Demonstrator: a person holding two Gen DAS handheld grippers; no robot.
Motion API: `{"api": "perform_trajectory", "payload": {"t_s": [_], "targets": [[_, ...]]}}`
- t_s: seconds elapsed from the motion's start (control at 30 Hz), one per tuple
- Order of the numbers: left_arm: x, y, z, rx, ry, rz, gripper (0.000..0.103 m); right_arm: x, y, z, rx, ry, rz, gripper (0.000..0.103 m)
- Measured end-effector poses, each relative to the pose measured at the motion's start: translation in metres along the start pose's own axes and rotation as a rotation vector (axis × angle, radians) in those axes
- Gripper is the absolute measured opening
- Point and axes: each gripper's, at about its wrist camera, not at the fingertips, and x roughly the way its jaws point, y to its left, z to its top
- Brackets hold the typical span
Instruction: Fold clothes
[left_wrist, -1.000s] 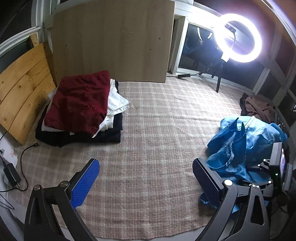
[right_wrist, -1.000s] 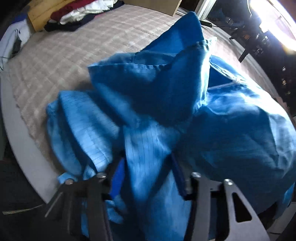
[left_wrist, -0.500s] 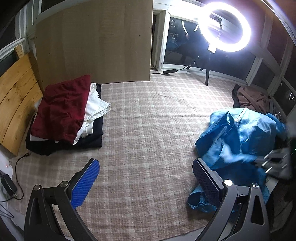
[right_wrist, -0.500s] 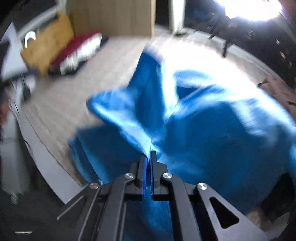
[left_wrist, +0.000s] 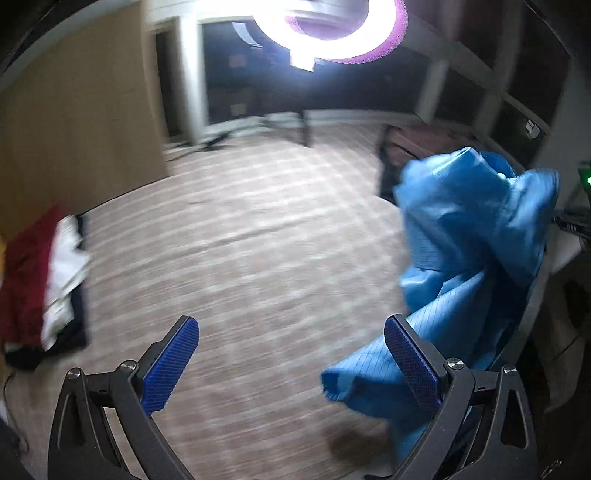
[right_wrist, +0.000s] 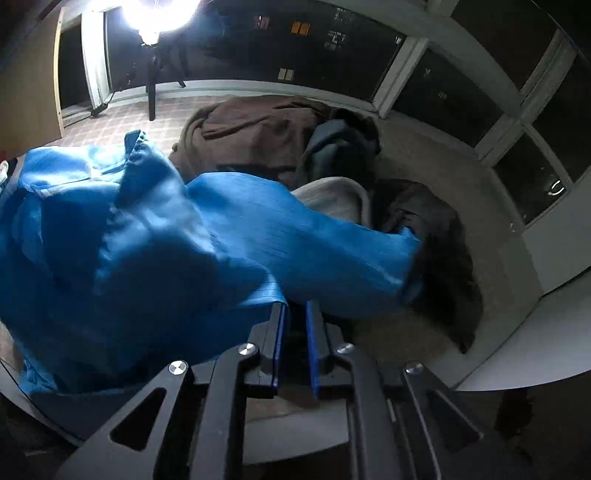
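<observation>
Landmark: the checked beige woven rug (left_wrist: 258, 258) on the floor.

At the rug's far left edge, one stack of flat, folded cloth (left_wrist: 44, 280) is seen: three layers can be counted, a dark red one on top, a white one under it, a black one at the bottom. Blur prevents a finer count. These are judged as the folded share of the task.

Over the rug's near edge, the left gripper (left_wrist: 291, 358) is held with its jaws wide apart and nothing between them.

At the rug's right edge, one shiny blue, thin-striped garment (left_wrist: 469, 258) is raised off the rug, crumpled and hanging in loose folds; one cuffed sleeve end droops near the left gripper's right jaw. It is not folded.

In the right wrist view, the right gripper (right_wrist: 295, 332) shows jaws drawn narrow, a slim gap between the pads. The blue garment (right_wrist: 147, 258) drapes over the left jaw; whether cloth is pinched cannot be told.

Beyond the rug's right edge, one unfolded heap (right_wrist: 314, 155) is noted: brown, dark grey-blue, pale grey and black pieces, at least four, judged as work left.

One ring light (left_wrist: 332, 33) stands past the rug's far side.
</observation>
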Motion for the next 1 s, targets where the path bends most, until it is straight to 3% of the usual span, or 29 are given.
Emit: {"api": "perform_trajectory", "payload": {"t_s": [0.03, 0.1, 0.13, 0.23, 0.4, 0.47, 0.57, 0.63, 0.67, 0.7, 0.8, 0.87, 1.0], "targets": [[0.005, -0.013, 0.004, 0.017, 0.008, -0.014, 0.101, -0.006, 0.004, -0.003, -0.028, -0.028, 0.010, 0.015], [0.016, -0.038, 0.011, 0.052, 0.023, -0.043, 0.101, -0.019, 0.013, -0.009, -0.085, -0.085, 0.029, 0.035], [0.021, -0.050, 0.014, 0.071, 0.032, -0.057, 0.101, -0.025, 0.017, -0.011, -0.114, -0.113, 0.038, 0.039], [0.041, -0.082, 0.019, 0.125, 0.069, -0.092, 0.101, -0.037, 0.033, -0.015, -0.194, -0.159, 0.056, 0.039], [0.068, -0.107, 0.025, 0.137, 0.114, -0.085, 0.099, -0.051, 0.050, -0.012, -0.258, -0.205, 0.114, 0.039], [0.071, -0.105, 0.027, 0.117, 0.120, -0.077, 0.083, -0.062, 0.059, -0.014, -0.314, -0.235, 0.140, 0.039], [0.072, -0.094, 0.033, 0.068, 0.119, -0.083, 0.061, -0.055, 0.071, -0.012, -0.431, -0.241, 0.087, 0.039], [0.070, -0.083, 0.036, 0.028, 0.108, -0.087, 0.058, -0.032, 0.068, -0.005, -0.437, -0.183, 0.072, 0.028], [0.069, -0.081, 0.037, 0.015, 0.104, -0.084, 0.058, -0.017, 0.062, -0.001, -0.418, -0.149, 0.083, 0.014], [0.071, -0.084, 0.037, 0.017, 0.111, -0.092, 0.057, -0.003, 0.055, 0.002, -0.391, -0.123, 0.093, 0.011], [0.075, -0.093, 0.037, 0.023, 0.131, -0.115, 0.062, 0.033, 0.032, 0.010, -0.284, -0.056, 0.145, 0.011], [0.078, -0.099, 0.036, 0.026, 0.144, -0.131, 0.075, 0.053, 0.020, 0.014, -0.222, -0.032, 0.177, 0.011], [0.083, -0.111, 0.036, 0.033, 0.171, -0.162, 0.078, 0.079, 0.013, 0.025, -0.171, -0.013, 0.228, 0.011]]}}
